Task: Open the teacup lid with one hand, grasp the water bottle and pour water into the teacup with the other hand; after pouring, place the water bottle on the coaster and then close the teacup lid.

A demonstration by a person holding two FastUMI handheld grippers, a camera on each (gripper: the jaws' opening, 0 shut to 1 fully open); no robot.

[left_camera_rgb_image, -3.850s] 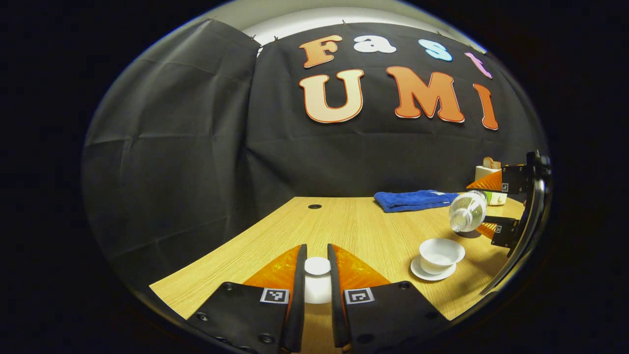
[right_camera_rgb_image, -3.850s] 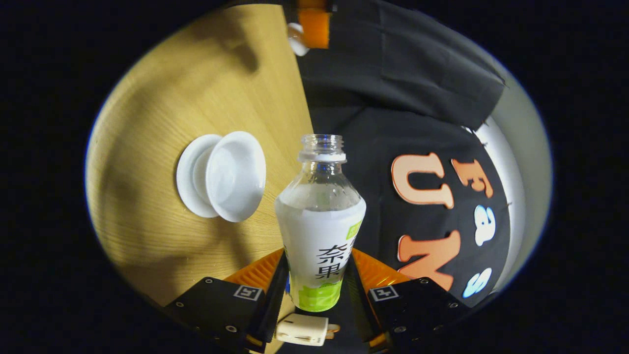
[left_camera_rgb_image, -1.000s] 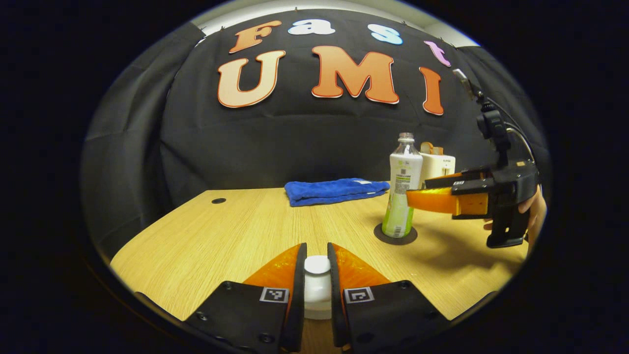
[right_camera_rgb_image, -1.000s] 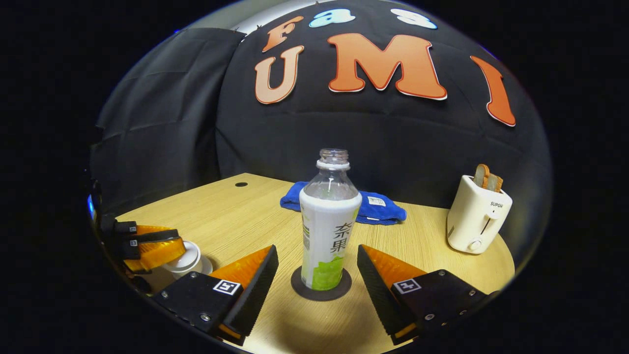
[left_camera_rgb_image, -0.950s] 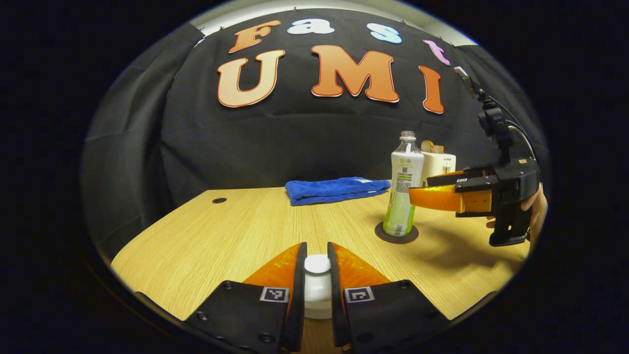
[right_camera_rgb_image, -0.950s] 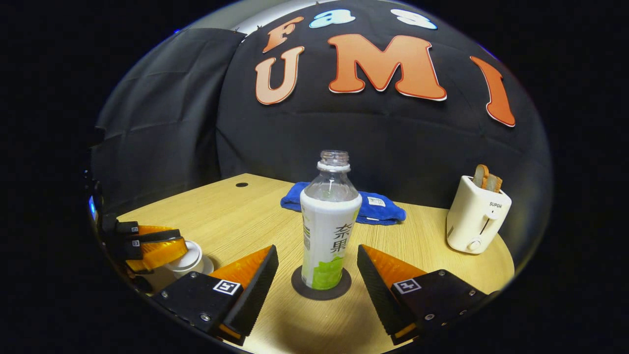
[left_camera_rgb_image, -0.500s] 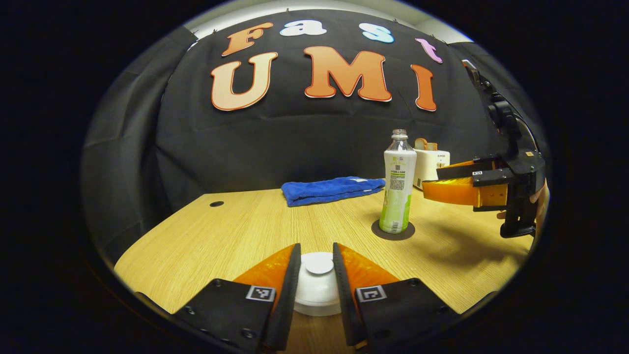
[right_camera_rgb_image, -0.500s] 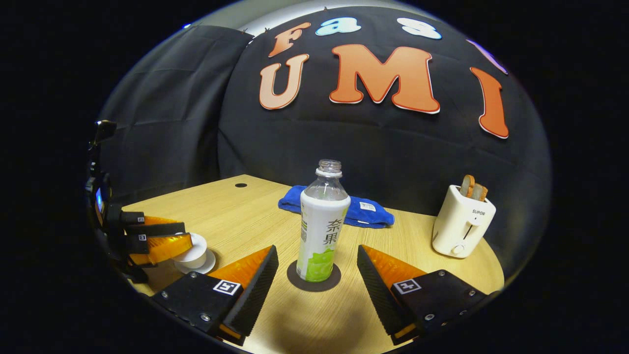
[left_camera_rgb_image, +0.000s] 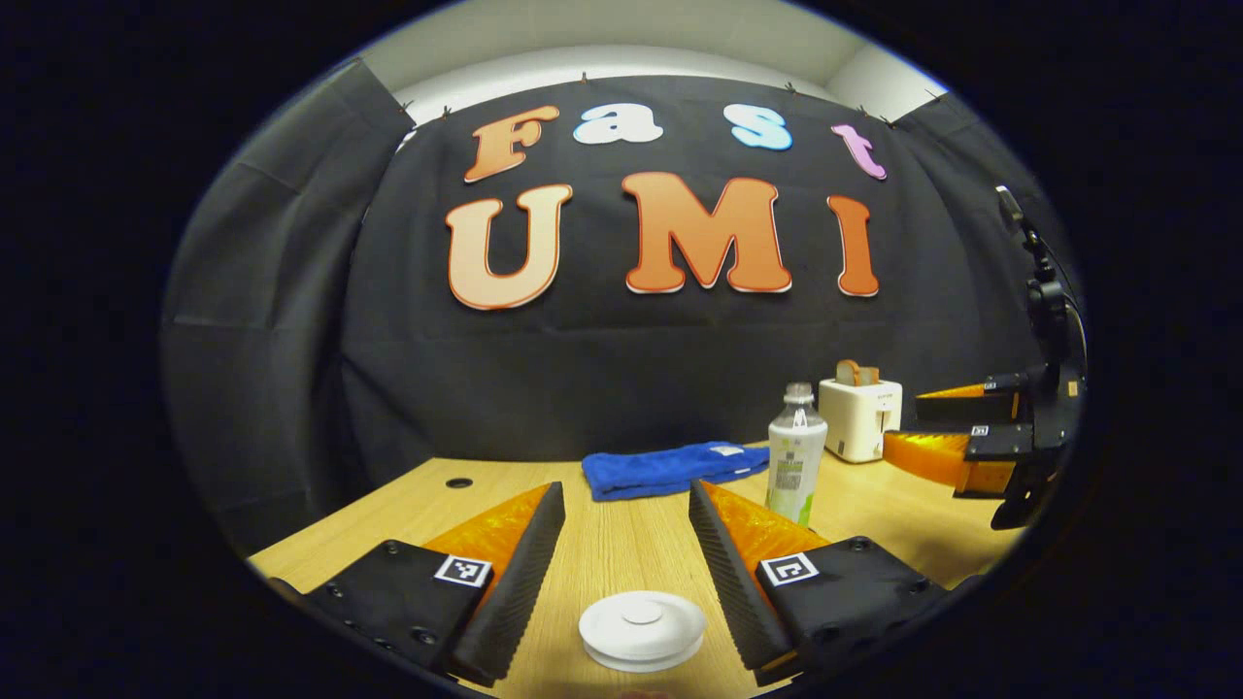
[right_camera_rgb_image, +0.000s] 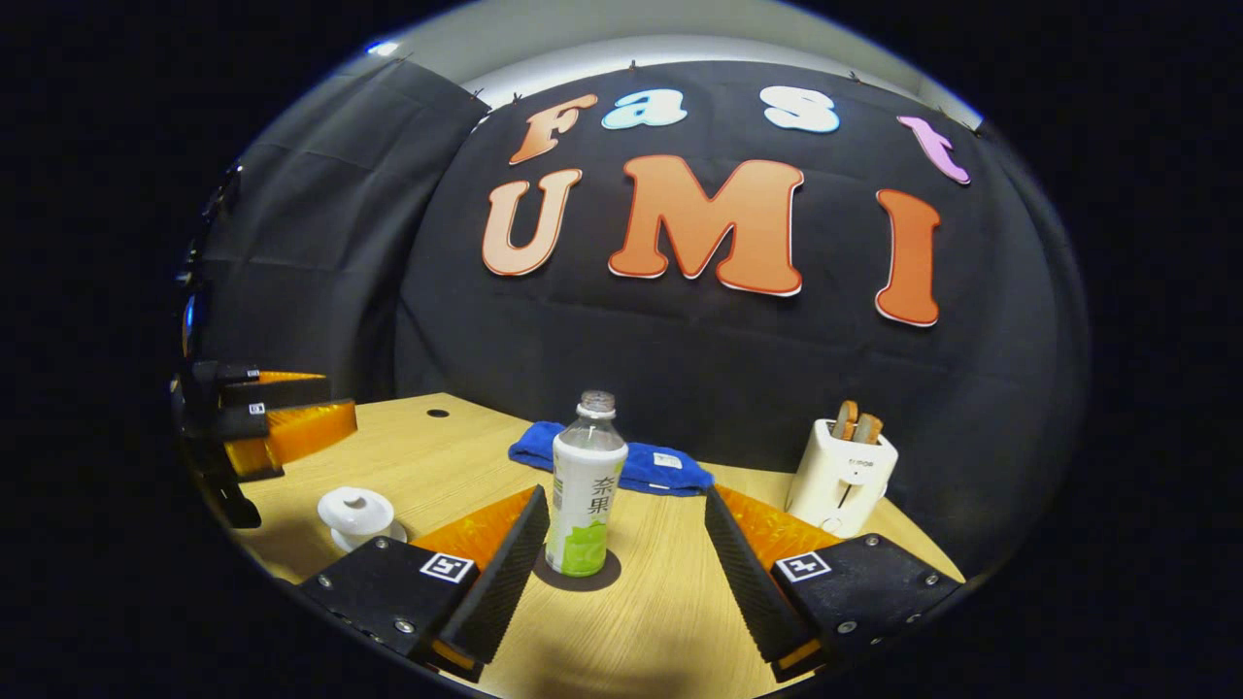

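The white teacup [right_camera_rgb_image: 356, 517] stands on its saucer at the left of the table with its lid [left_camera_rgb_image: 642, 629] on it. My left gripper [left_camera_rgb_image: 620, 505] hangs open above and behind the lid, nothing between its fingers; it also appears in the right gripper view [right_camera_rgb_image: 320, 413], raised above the cup. The uncapped water bottle [right_camera_rgb_image: 585, 485] stands upright on the dark round coaster [right_camera_rgb_image: 581, 574]; it also shows in the left gripper view [left_camera_rgb_image: 795, 454]. My right gripper [right_camera_rgb_image: 626, 510] is open, drawn back from the bottle, and appears in the left gripper view [left_camera_rgb_image: 921, 427].
A folded blue towel [right_camera_rgb_image: 621, 461] lies at the back of the wooden table [right_camera_rgb_image: 641, 621]. A white toaster [right_camera_rgb_image: 840, 474] with bread slices stands at the back right. A small dark hole [left_camera_rgb_image: 458, 482] marks the table's far left.
My left gripper let go of the lid on the teacup, opened wide and rose back. My right gripper pulled farther back from the bottle standing on the coaster.
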